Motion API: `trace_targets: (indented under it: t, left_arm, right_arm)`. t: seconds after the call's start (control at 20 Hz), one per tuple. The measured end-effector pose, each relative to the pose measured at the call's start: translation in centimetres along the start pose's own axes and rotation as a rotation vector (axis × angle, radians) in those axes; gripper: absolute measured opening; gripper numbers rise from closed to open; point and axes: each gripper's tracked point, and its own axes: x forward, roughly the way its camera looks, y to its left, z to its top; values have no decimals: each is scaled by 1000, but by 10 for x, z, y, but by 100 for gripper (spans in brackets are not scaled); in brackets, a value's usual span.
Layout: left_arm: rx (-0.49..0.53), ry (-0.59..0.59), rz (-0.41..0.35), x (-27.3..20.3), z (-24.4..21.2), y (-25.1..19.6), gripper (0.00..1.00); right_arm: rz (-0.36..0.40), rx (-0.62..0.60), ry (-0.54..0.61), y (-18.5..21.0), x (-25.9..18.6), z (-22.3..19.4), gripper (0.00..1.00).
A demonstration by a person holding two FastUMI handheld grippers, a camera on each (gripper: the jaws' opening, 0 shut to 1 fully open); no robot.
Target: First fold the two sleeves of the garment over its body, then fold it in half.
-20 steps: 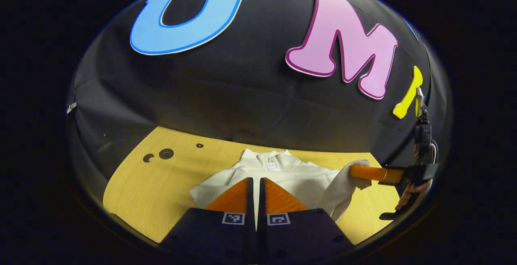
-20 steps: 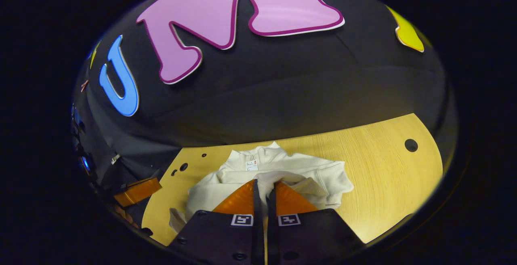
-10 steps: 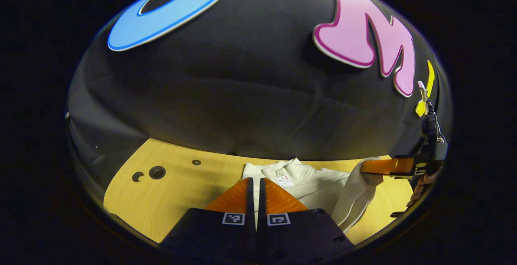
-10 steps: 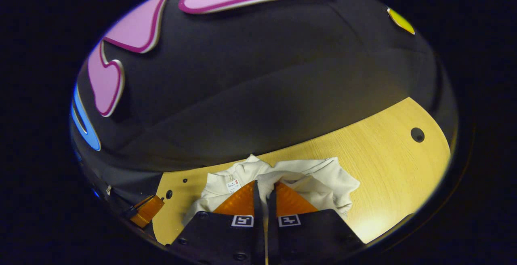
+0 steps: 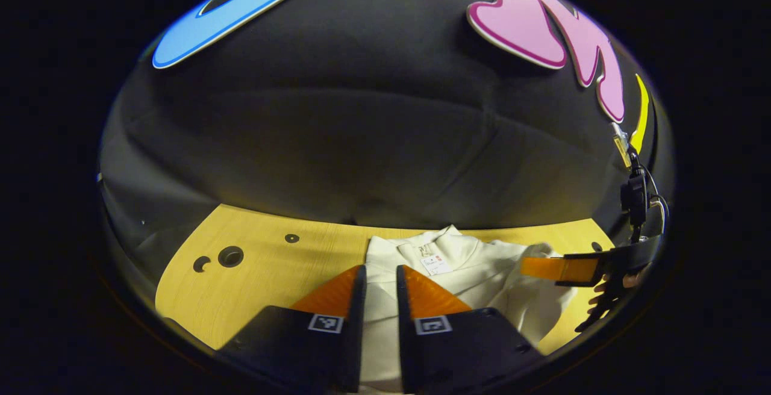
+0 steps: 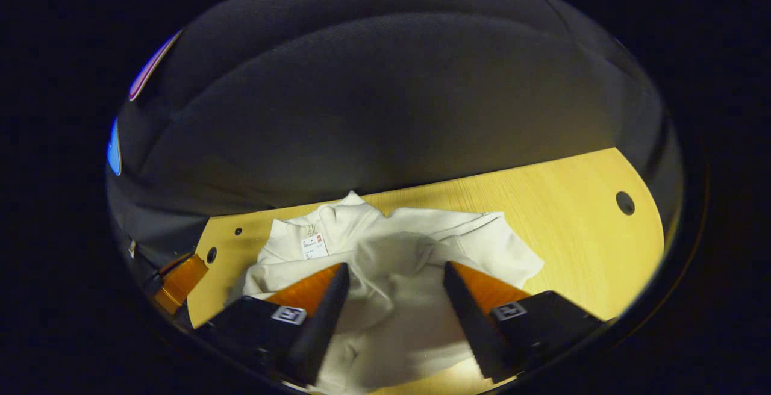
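A white garment [image 5: 482, 265] lies bunched on the wooden table [image 5: 271, 262], its collar and label toward the wall. My left gripper [image 5: 380, 270] hangs low over the garment's left part, open by a narrow gap, and white cloth shows through the gap. My right gripper [image 6: 396, 265] stands wide open above the garment [image 6: 415, 232]. A folded sleeve lies loose on the body between its fingers, touching neither. In the left gripper view the right gripper [image 5: 545, 267] reaches in from the right edge over the garment, with a hand [image 5: 608, 298] behind it.
The table [image 6: 572, 214] has bare wood to the right of the garment, with a round hole [image 6: 625, 203] near its far edge. Several holes [image 5: 230, 256] mark the left part. The black cloth wall stands close behind. The left gripper [image 6: 181, 274] sits beyond the garment's left side.
Both grippers have opened. The right one, shut on the sleeve before, let it drop onto the body. The left one parted slightly, and the garment now lies lower and flatter.
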Motion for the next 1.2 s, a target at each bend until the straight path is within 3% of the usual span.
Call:
trace_targets:
  t: [0.05,0.2,0.3,0.75,0.85,1.2]
  left_arm:
    - [7,-18,3,-8,4,1,37]
    - [39,-65,29,-44,14,5,84]
    - [33,-89,36,-76,19,8,93]
    - [63,-163,74,-226,13,11,98]
    - [52,-189,108,-266,8,21,96]
    - [49,-235,105,-397,-41,16,97]
  right_arm:
    - [-3,-15,-17,-3,-11,5,100]
    - [-9,-40,-87,-10,-44,15,99]
    - [-12,-57,-144,-13,-75,21,99]
    - [-48,-94,-320,-17,-249,7,98]
    - [-55,-95,-350,-17,-292,-6,98]
    - [-46,-138,-393,-8,-404,-67,98]
